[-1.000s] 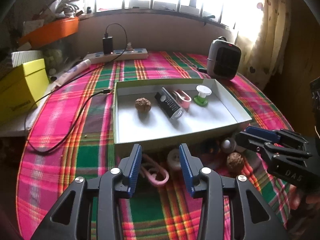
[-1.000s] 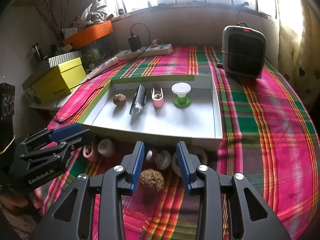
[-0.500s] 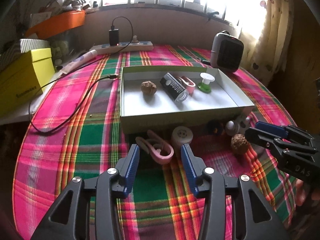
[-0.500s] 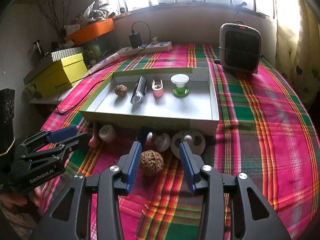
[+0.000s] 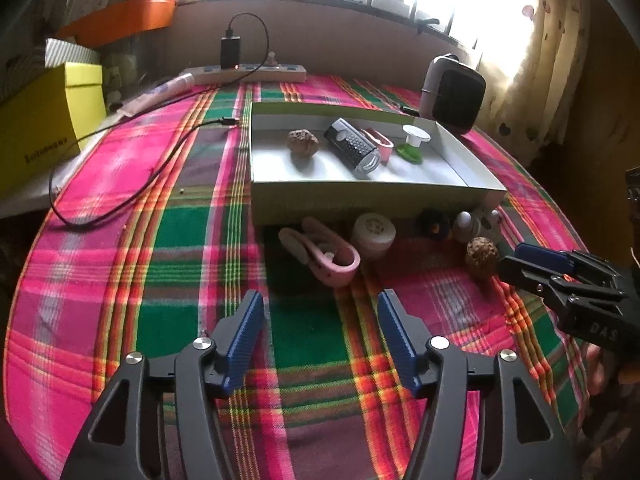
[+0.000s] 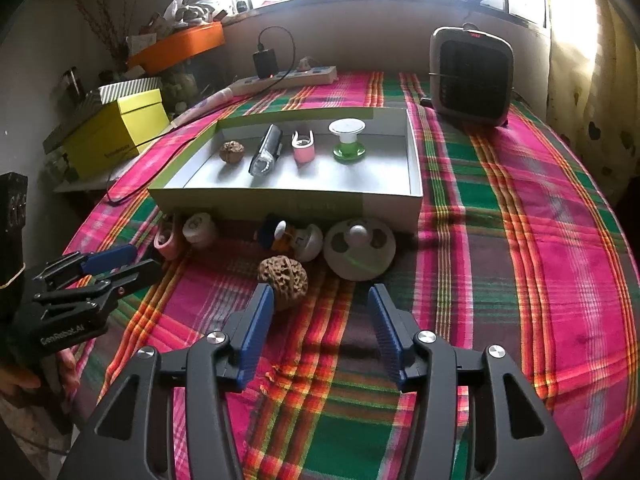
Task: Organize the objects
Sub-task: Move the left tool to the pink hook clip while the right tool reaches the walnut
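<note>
A shallow white tray (image 5: 460,184) (image 6: 414,168) on the plaid cloth holds a walnut (image 5: 303,142) (image 6: 231,151), a black cylinder (image 5: 352,148) (image 6: 266,155), a pink clip (image 6: 303,148) and a green-and-white spool (image 5: 414,144) (image 6: 347,140). In front of the tray lie a pink clip (image 5: 324,250), a white round cap (image 5: 374,232) (image 6: 199,228), a second walnut (image 5: 482,253) (image 6: 283,276), small toys (image 6: 294,238) and a white disc (image 6: 359,248). My left gripper (image 5: 320,320) is open and empty, just short of the pink clip. My right gripper (image 6: 320,306) is open, the walnut by its left finger.
A grey heater (image 6: 472,80) stands behind the tray on the right. A power strip (image 5: 248,73) with charger and a black cable (image 5: 120,172) lie at the back left. A yellow box (image 5: 36,128) sits off the left edge. A curtain (image 5: 532,60) hangs on the right.
Both grippers have pulled back from the tray and opened wider. The loose objects in front of the tray now lie farther ahead of the fingers.
</note>
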Demonstrator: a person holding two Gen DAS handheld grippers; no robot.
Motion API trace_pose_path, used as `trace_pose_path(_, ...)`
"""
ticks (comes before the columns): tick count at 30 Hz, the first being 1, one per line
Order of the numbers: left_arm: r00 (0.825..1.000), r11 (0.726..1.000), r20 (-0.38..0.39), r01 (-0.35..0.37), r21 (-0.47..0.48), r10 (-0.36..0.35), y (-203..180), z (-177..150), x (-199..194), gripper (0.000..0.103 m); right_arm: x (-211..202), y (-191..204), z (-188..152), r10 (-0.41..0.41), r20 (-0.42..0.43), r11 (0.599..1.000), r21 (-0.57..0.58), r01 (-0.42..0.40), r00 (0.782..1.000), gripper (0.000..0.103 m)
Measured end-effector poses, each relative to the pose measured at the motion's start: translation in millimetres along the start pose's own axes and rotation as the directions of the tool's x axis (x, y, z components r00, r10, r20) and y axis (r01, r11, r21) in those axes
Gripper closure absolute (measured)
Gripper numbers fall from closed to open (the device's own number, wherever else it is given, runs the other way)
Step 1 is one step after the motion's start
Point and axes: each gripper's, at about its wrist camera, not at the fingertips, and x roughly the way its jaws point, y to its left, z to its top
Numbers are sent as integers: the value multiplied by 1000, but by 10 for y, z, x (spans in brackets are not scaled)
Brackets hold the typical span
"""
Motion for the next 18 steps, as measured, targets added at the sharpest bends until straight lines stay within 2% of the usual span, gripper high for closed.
trace_pose_path(12,999,998,-10,49,-28,-49,41,72,45,38,126,128,-4,23,-27,999,-39,-24,999,52)
trace_pose_path(18,1000,999,-21,15,-39,-15,49,180,134,37,199,184,17,0,-42,997,-81,-3,999,52)
